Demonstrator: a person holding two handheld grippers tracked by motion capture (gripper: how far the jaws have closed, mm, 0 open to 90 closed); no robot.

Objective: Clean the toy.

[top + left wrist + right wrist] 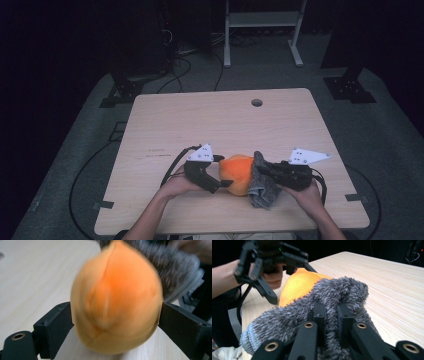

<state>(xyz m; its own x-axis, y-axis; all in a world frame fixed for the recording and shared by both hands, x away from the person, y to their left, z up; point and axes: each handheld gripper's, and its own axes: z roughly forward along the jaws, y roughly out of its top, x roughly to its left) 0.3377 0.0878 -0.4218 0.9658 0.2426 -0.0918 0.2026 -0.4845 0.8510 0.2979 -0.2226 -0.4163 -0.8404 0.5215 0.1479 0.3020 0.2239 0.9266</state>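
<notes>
An orange soft bundle (237, 172) lies on the wooden table (200, 115) near its front edge. A grey fuzzy sock (262, 182) is draped against the bundle's right side. My left gripper (223, 171) stands open with its jaws spread wide on either side of the orange bundle (115, 302), which fills the gap between them and is blurred. The right gripper (329, 307) is shut on the grey sock (332, 297), pinching a fold of it. Behind the sock I see the orange bundle (297, 286). A hand holds each gripper.
A round cable hole (257, 102) sits near the table's far edge. Beyond the table stands a white frame (262, 30) on a grey floor with black cables (175, 70). Bare tabletop stretches to the back and left of the grippers.
</notes>
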